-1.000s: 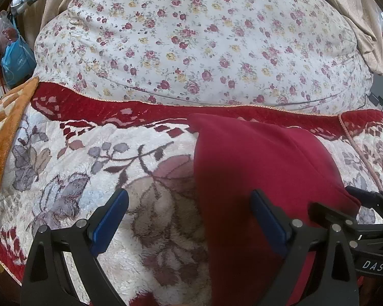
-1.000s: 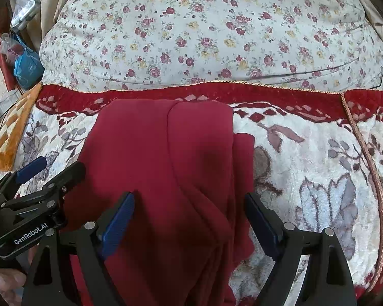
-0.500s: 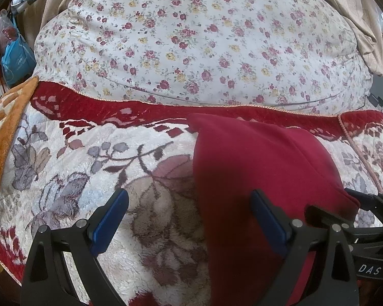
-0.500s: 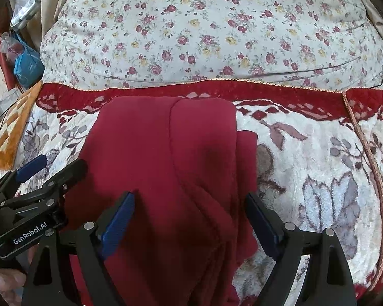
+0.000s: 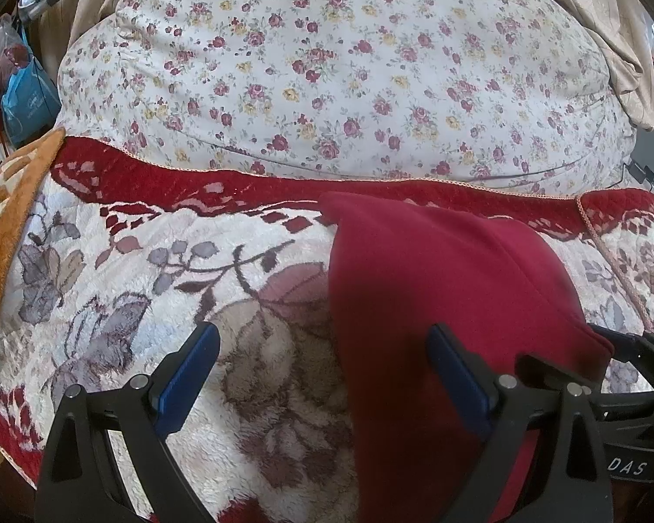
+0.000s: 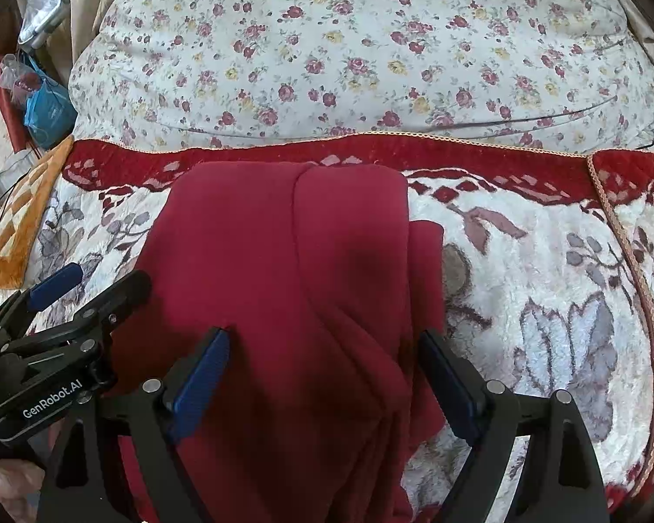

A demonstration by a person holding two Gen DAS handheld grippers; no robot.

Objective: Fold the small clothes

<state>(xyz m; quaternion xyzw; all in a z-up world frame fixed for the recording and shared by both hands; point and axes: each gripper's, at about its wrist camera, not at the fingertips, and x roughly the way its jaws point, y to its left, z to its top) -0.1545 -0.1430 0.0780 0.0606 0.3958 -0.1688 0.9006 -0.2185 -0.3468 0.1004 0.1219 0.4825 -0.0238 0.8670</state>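
Observation:
A dark red garment (image 5: 440, 279) (image 6: 292, 253) lies folded lengthwise on a plush flowered blanket (image 5: 131, 287) (image 6: 545, 279), with one layer lapped over the other. My left gripper (image 5: 322, 335) is open over the garment's left edge: its right pad is above the cloth and its left pad above the blanket. My right gripper (image 6: 325, 337) is open and straddles the garment's near right part, gripping nothing. The left gripper (image 6: 96, 283) also shows at the left of the right wrist view, and the right gripper (image 5: 632, 348) at the right edge of the left wrist view.
A big white quilt with small roses (image 5: 335, 69) (image 6: 362, 43) bulges behind the blanket's red border. An orange checked mat (image 5: 8, 226) lies at the left, with a blue bag (image 5: 26, 96) beyond it. Beige cloth (image 5: 606, 30) hangs at the back right.

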